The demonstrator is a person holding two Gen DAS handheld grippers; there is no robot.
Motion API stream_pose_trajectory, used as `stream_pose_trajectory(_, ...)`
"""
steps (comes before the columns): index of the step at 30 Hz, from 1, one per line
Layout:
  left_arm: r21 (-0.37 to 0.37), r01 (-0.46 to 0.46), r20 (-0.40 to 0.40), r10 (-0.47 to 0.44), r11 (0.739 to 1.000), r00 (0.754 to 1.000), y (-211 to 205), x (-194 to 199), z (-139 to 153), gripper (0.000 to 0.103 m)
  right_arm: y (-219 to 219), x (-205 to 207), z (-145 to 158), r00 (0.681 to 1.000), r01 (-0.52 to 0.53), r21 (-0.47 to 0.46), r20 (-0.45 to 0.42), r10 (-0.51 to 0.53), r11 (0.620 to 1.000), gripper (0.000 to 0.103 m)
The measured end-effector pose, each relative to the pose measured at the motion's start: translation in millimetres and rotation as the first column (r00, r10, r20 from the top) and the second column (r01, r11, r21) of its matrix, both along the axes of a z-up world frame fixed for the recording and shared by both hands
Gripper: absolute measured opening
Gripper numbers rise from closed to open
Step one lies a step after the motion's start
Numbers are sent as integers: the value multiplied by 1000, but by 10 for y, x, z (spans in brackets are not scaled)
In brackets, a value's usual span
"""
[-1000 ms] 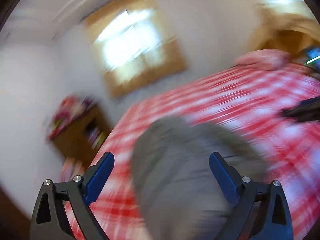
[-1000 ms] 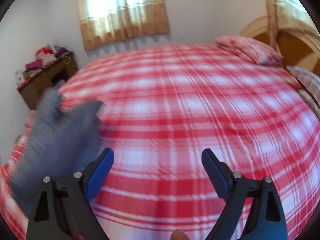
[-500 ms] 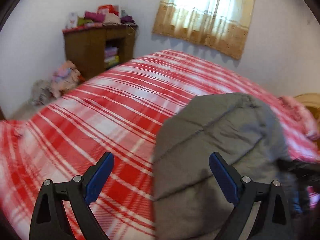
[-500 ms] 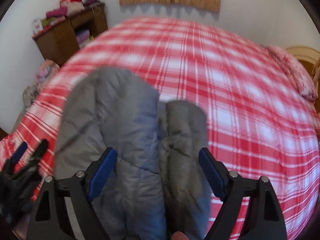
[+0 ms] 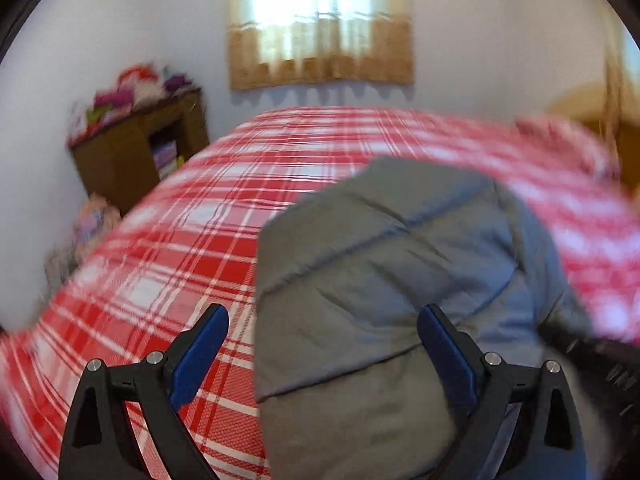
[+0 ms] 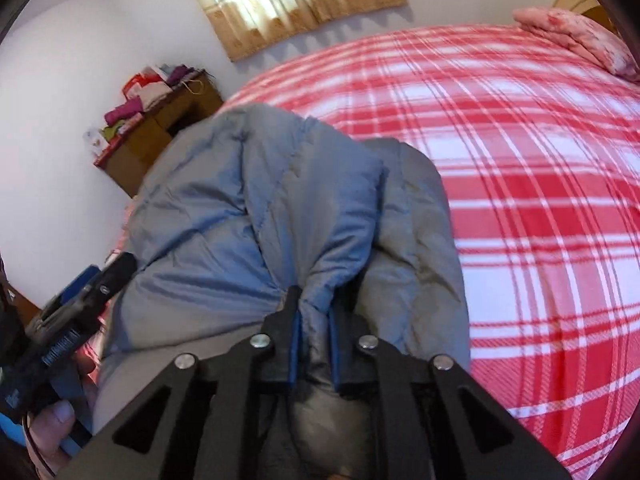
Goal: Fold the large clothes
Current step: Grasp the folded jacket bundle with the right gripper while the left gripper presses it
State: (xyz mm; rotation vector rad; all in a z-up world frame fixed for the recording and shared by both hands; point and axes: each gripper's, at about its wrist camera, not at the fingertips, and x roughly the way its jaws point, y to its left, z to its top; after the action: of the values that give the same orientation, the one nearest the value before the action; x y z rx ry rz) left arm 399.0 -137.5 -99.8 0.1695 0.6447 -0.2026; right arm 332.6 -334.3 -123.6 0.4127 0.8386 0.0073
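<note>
Grey padded jacket [image 6: 280,208] bunched lower centre, right gripper [image 6: 312,320] closing on its fold, left gripper [image 5: 322,350] wide: bite deeper before lifting.

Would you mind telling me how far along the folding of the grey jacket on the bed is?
Early stage. Done: the grey jacket lies on the checked bed, bunched rather than flat. In hand: the right hand-held gripper is closing on a pinch of its fabric, while the left hand-held gripper is open with the jacket between its fingers. Left: no neat fold shows yet, so spreading and folding remain.
</note>
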Motion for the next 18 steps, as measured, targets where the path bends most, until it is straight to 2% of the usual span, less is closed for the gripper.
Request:
stream_pose_trajectory(1,37,6,18,-7,999,1000,-72,-40,-3,96,-29,-20,90,1000,26,-19,4,-26,999,33)
stream_pose_trajectory(3,86,23,49,-28,996,998,-162,-102,49,96,-51,-105,346,995,97,-89,49,-93,991,34)
stream_pose_trajectory(5,63,36,66,-40,997,997,-156,-131,139,96,-29,-143,624,982,166,-173,121,-147,971,35)
stream_pose_trajectory(6,51,43,66,-47,998,997,-151,-128,171,96,0,-118,726,978,176,-187,142,-150,967,35)
stream_pose_trajectory(9,25,30,51,-32,999,998,-116,-57,214,96,187,156,868,986,125,-160,134,-104,979,33)
stream_pose_trajectory(12,-30,10,26,-9,1000,1000,-22,42,220,96,315,423,663,994,85,-131,79,-76,988,33)
stream_pose_trajectory(14,-52,0,19,1,999,1000,50,108,228,96,307,558,366,997,76,-141,32,-72,987,29)
stream_pose_trajectory(16,-61,-18,13,19,998,1000,85,169,201,96,242,493,94,996,87,-135,8,-87,987,28)
stream_pose_trajectory(18,-98,-31,-33,28,995,999,123,273,97,96,172,370,-64,994,109,-143,25,-106,984,28)
